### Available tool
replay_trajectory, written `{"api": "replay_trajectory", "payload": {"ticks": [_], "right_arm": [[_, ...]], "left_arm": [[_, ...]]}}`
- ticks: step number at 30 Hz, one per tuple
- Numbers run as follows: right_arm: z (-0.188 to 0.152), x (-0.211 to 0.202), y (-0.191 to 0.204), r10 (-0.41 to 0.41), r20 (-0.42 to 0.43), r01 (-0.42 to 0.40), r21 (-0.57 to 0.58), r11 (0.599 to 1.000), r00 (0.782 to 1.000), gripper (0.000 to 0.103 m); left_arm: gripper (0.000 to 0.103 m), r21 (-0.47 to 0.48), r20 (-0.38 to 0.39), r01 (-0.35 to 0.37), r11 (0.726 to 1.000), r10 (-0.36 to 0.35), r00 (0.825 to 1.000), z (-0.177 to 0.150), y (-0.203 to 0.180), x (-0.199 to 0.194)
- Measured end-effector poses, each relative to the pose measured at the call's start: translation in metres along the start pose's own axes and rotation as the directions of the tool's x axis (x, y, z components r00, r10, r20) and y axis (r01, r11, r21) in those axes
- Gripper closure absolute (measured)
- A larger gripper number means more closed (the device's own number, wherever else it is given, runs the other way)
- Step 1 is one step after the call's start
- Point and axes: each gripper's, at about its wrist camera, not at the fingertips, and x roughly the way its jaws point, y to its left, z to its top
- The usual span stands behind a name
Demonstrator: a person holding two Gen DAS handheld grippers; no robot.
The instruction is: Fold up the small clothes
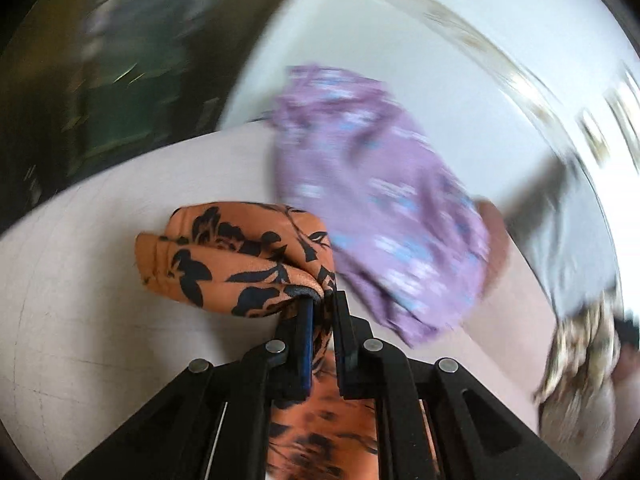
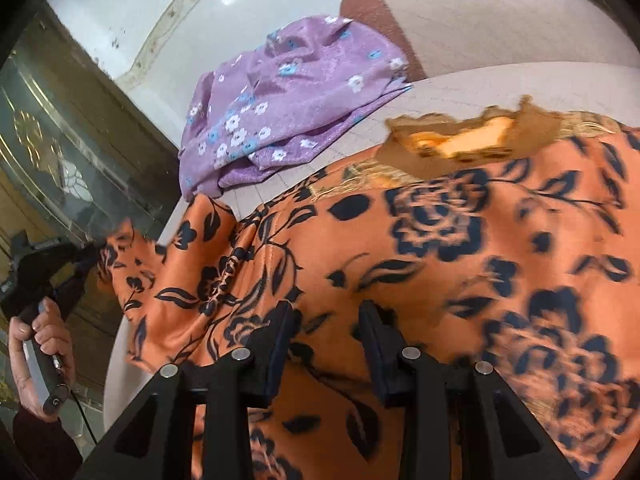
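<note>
Left wrist view: left gripper [image 1: 322, 300] fingers pinched tight on a bunched edge of the orange satin garment with black flowers [image 1: 236, 256], lifted off the pale counter [image 1: 80, 280]. Right gripper [image 2: 326, 312] hovers half-open, empty, over the spread cloth stretching leftward. Crumpled lilac floral garment [image 2: 288, 96] sits beyond, clear of the fold.

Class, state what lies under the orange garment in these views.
Under the orange garment a pale table shows past its edges. Whatever lies directly beneath is covered. The purple cloth lies beside it, not underneath.
</note>
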Motion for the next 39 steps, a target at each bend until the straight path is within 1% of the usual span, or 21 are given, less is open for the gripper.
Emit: {"api": "replay_trajectory", "payload": {"ticks": [2, 4, 8, 11, 13, 15, 16, 17, 18, 20, 22, 23, 24, 25, 26, 27, 28, 29, 32, 34, 39], "right_arm": [[0.002, -0.021, -0.009, -0.014, 0.021, 0.014, -0.013, 1.000, 1.000, 0.066], [0.009, -0.051, -0.025, -0.030, 0.055, 0.031, -0.022, 0.999, 0.998, 0.066], [0.026, -0.114, -0.063, -0.088, 0.133, 0.091, -0.015, 0.996, 0.987, 0.063], [0.038, -0.156, -0.097, -0.155, 0.182, 0.154, 0.019, 0.988, 0.971, 0.063], [0.042, -0.181, -0.121, -0.190, 0.228, 0.181, 0.060, 0.982, 0.955, 0.063], [0.045, -0.197, -0.142, -0.229, 0.260, 0.203, 0.122, 0.972, 0.938, 0.062], [0.048, -0.202, -0.154, -0.244, 0.259, 0.204, 0.171, 0.964, 0.935, 0.050], [0.050, -0.205, -0.163, -0.239, 0.251, 0.187, 0.212, 0.959, 0.938, 0.040], [0.053, -0.206, -0.170, -0.218, 0.244, 0.157, 0.246, 0.957, 0.945, 0.029], [0.058, -0.203, -0.172, -0.159, 0.227, 0.099, 0.256, 0.962, 0.961, 0.028], [0.058, -0.195, -0.164, -0.142, 0.197, 0.094, 0.233, 0.968, 0.970, 0.028], [0.058, -0.191, -0.159, -0.140, 0.181, 0.099, 0.217, 0.971, 0.973, 0.028], [0.057, -0.186, -0.154, -0.138, 0.164, 0.105, 0.195, 0.975, 0.977, 0.028], [0.054, -0.179, -0.147, -0.141, 0.143, 0.115, 0.172, 0.978, 0.980, 0.028], [0.053, -0.173, -0.141, -0.145, 0.128, 0.125, 0.153, 0.980, 0.981, 0.028], [0.051, -0.168, -0.136, -0.149, 0.122, 0.132, 0.138, 0.982, 0.981, 0.028], [0.050, -0.162, -0.130, -0.154, 0.117, 0.140, 0.117, 0.983, 0.981, 0.028], [0.050, -0.158, -0.126, -0.152, 0.108, 0.140, 0.104, 0.985, 0.983, 0.028], [0.050, -0.143, -0.129, -0.116, 0.083, 0.105, 0.126, 0.986, 0.990, 0.028], [0.055, -0.130, -0.139, -0.064, 0.083, 0.048, 0.185, 0.982, 0.994, 0.028], [0.061, -0.099, -0.179, 0.039, 0.076, -0.065, 0.379, 0.923, 0.996, 0.028]], "left_arm": [[0.094, 0.099, -0.015, 0.045, 0.994, -0.044, 0.999, -0.014, -0.043, -0.004], [0.094, 0.209, -0.045, 0.089, 0.974, -0.082, 0.996, -0.036, -0.092, -0.005], [0.094, 0.391, -0.150, 0.197, 0.899, -0.149, 0.977, -0.098, -0.184, 0.001], [0.093, 0.535, -0.264, 0.290, 0.794, -0.168, 0.950, -0.167, -0.248, 0.004], [0.085, 0.635, -0.352, 0.342, 0.693, -0.135, 0.926, -0.221, -0.282, 0.006], [0.053, 0.712, -0.377, 0.343, 0.612, -0.079, 0.923, -0.258, -0.296, 0.002], [0.047, 0.745, -0.357, 0.323, 0.584, -0.060, 0.932, -0.269, -0.297, -0.002], [0.039, 0.769, -0.327, 0.293, 0.568, -0.045, 0.944, -0.275, -0.294, -0.005], [0.038, 0.778, -0.300, 0.265, 0.569, -0.033, 0.953, -0.273, -0.287, -0.008], [0.038, 0.751, -0.270, 0.218, 0.623, -0.012, 0.963, -0.255, -0.266, -0.011], [0.038, 0.663, -0.238, 0.149, 0.734, 0.018, 0.971, -0.225, -0.232, -0.014], [0.038, 0.599, -0.211, 0.094, 0.795, 0.043, 0.976, -0.208, -0.209, -0.016], [0.037, 0.524, -0.164, 0.004, 0.852, 0.097, 0.982, -0.191, -0.182, -0.015], [0.037, 0.476, -0.125, -0.076, 0.876, 0.153, 0.980, -0.180, -0.162, -0.013], [0.038, 0.455, -0.098, -0.136, 0.880, 0.202, 0.975, -0.174, -0.149, -0.008], [0.038, 0.444, -0.083, -0.207, 0.872, 0.270, 0.959, -0.170, -0.133, 0.000], [0.039, 0.436, -0.083, -0.255, 0.863, 0.320, 0.944, -0.166, -0.122, 0.009], [0.039, 0.424, -0.090, -0.275, 0.863, 0.342, 0.935, -0.165, -0.114, 0.016], [0.039, 0.431, -0.119, -0.279, 0.858, 0.361, 0.925, -0.169, -0.109, 0.031], [0.039, 0.431, -0.151, -0.263, 0.863, 0.357, 0.922, -0.172, -0.111, 0.040], [0.039, 0.423, -0.197, -0.276, 0.863, 0.385, 0.902, -0.175, -0.099, 0.060]]}}
